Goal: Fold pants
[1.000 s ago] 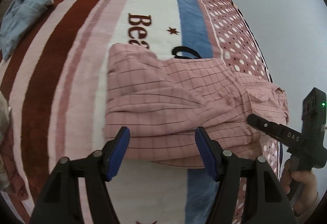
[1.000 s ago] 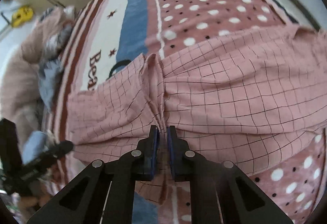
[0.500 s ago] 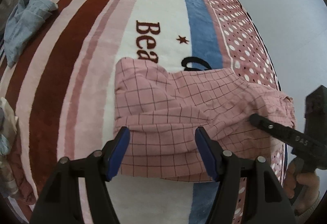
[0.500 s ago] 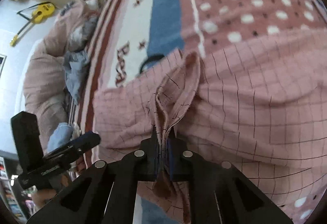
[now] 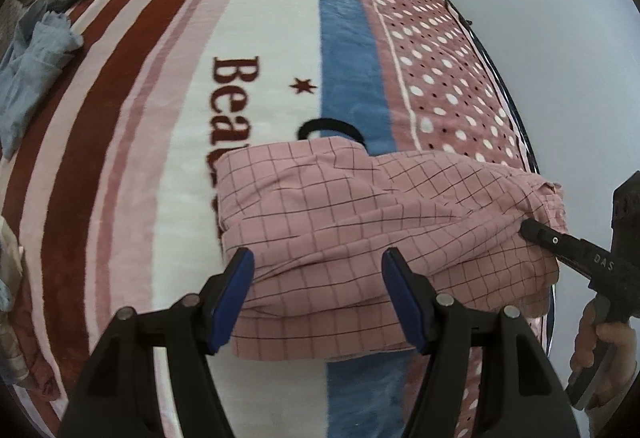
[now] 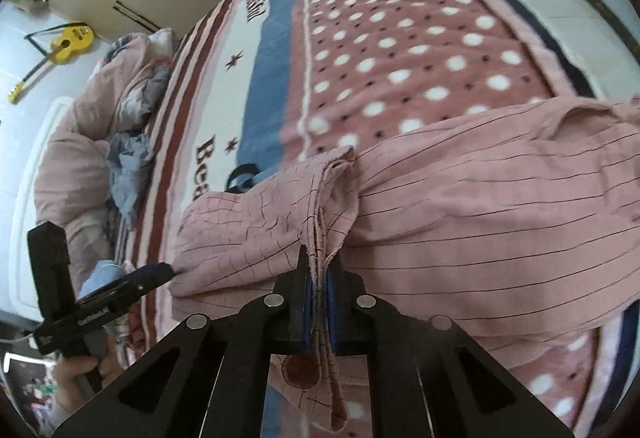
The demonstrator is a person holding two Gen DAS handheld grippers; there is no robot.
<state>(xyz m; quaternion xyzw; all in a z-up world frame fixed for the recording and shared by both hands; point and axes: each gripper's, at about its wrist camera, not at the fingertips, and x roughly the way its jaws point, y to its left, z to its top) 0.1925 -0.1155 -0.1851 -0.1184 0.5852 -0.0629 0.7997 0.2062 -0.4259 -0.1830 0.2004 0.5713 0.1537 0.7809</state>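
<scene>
My right gripper (image 6: 318, 278) is clamped on a bunched edge of the pants (image 6: 460, 222), which run mid-frame left to right across the blanket (image 6: 400, 38); left gripper (image 5: 318, 294) gapes empty over their near-left end.

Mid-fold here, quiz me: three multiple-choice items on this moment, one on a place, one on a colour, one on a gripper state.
1. Where does the yellow guitar lie?
A. on the floor beside the bed
B. on the pants
C. in the left gripper

2. What colour are the pants?
A. plain blue
B. pink with dark grid lines
C. white with stars

3. How stands the right gripper?
A. wide open above the blanket
B. shut on nothing
C. shut on a pinched fold of the pants

Answers:
1 A: the right wrist view shows it on the pale floor, off the bed.
2 B: both views show a pink check.
3 C: fabric runs between its closed pads.
</scene>
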